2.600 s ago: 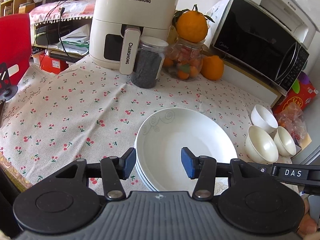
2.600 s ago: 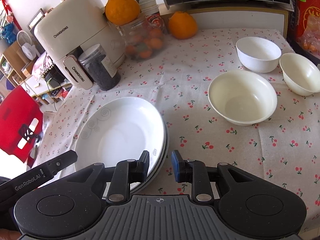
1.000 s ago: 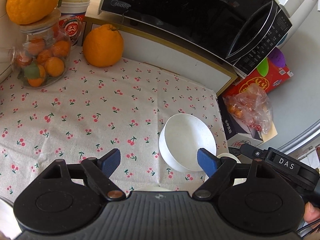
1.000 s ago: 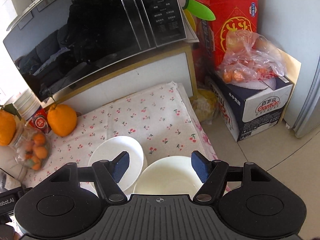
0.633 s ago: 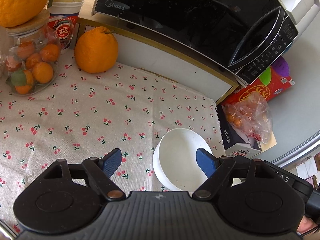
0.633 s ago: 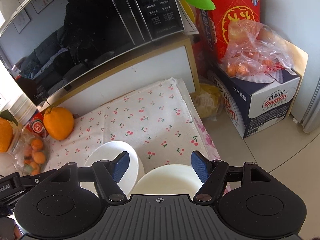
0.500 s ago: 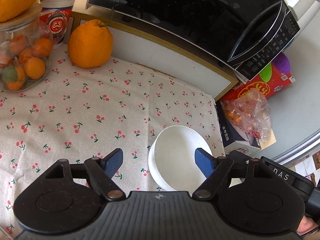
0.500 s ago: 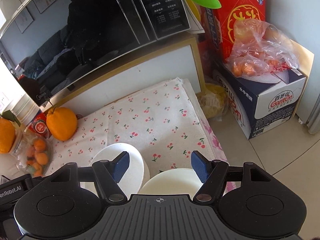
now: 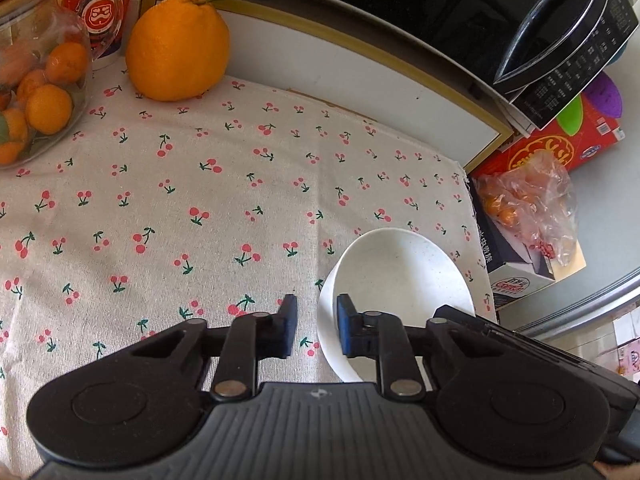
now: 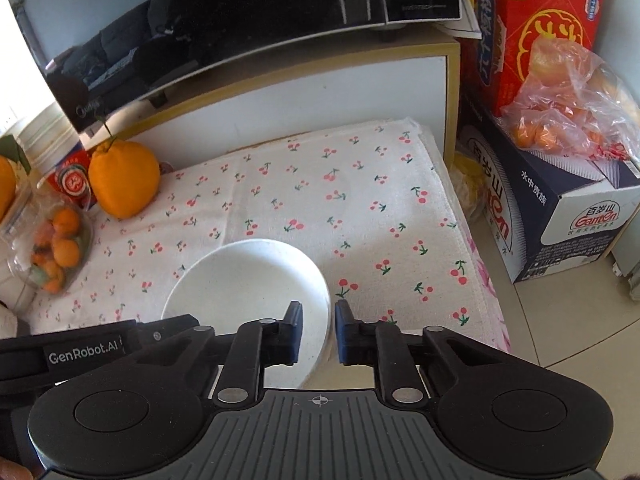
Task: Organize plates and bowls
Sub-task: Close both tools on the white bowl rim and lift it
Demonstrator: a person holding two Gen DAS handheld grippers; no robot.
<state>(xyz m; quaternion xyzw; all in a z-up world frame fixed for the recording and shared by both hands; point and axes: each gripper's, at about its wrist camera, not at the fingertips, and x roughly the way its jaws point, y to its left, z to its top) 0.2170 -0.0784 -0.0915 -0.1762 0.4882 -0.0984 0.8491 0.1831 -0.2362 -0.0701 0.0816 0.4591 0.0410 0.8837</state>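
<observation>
Both grippers have just closed: the left gripper (image 9: 317, 325) and right gripper (image 10: 318, 330) each pinch opposite rims of the round white ceramic bowl (image 9: 396, 276) near the cherry-print tablecloth's (image 9: 208, 200) right edge. Only the right view shows the floor (image 10: 568, 320).

You see a white bowl (image 9: 400, 276) on the cherry-print tablecloth (image 9: 200, 200); beside it, a possibly speckled orange fruit (image 9: 176, 46).

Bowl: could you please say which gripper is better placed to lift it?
Left, narrowly. Both jaws have just closed on the bowl rim, left gripper one side, right gripper opposite; the left has tablecloth beside it, the right the table edge.
</observation>
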